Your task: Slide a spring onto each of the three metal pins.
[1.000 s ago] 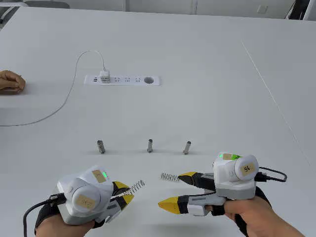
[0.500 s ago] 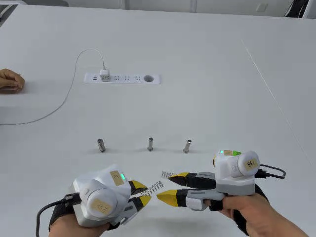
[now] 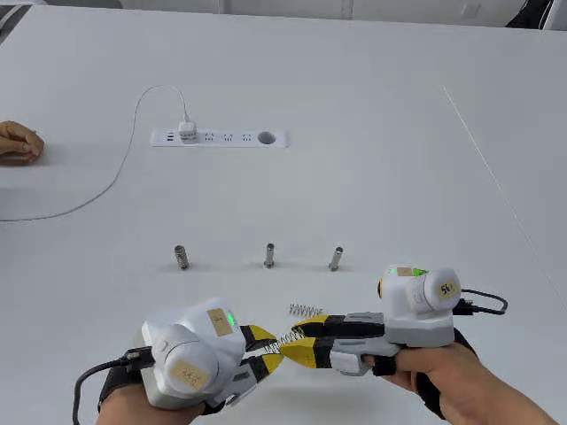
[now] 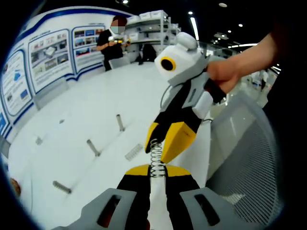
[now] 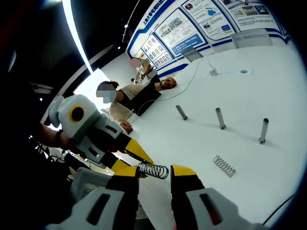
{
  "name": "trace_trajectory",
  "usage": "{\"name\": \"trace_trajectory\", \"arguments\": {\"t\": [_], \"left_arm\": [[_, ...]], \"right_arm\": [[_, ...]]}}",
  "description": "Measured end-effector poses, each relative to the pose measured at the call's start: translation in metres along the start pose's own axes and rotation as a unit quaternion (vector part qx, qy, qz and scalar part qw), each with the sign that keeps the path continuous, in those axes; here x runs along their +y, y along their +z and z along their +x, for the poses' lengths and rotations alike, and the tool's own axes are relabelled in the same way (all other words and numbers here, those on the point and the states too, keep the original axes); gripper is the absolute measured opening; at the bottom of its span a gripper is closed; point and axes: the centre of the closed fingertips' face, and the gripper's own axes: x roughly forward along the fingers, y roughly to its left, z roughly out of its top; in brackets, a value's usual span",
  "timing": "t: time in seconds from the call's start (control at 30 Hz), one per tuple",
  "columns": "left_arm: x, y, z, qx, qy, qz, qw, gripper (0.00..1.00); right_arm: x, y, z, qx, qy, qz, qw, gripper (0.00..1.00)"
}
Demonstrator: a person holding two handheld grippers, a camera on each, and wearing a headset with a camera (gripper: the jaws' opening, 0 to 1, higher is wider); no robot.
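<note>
Spring is clamped at one end between the closed yellow tips of the left gripper, at 6 o'clock in the head view. Its other end is reached by the right gripper, whose jaws are drawn narrow around the coils. Whether those jaws press on the spring cannot be told.

In the left gripper view the spring is seen rising toward 12 o'clock from the left gripper into the tips of the right gripper. In the right gripper view the spring is laid crosswise between the tips of the right gripper, and the left gripper is met at 10 o'clock.

A loose spring is left flat on the white table, just beyond the gripper tips at 12 o'clock. Farther toward 12 o'clock three pins are stood upright in a row. The left pin is already wrapped in a fitted spring, while the middle pin and the right pin are bare.

A power strip with a plugged-in cable is placed well beyond the pins. A person's hand is rested on the table at 9 o'clock.
</note>
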Motion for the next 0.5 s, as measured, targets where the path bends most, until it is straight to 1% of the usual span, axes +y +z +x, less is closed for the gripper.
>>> {"name": "trace_trajectory", "arguments": {"t": [0.07, 0.3, 0.5], "left_arm": [[-0.001, 0.000, 0.000, 0.000, -0.001, 0.001, 1.0000, 0.10], [-0.001, 0.000, -0.001, -0.001, -0.005, 0.006, 1.0000, 0.10], [0.003, 0.004, -0.003, -0.004, -0.005, 0.012, 0.9999, 0.10]], "right_arm": [[0.000, 0.000, 0.000, 0.000, 0.002, 0.001, 1.0000, 0.24], [0.001, 0.002, -0.001, 0.000, 0.004, 0.011, 0.9999, 0.20], [0.004, 0.011, -0.004, 0.004, 0.012, 0.013, 0.9998, 0.17]]}}
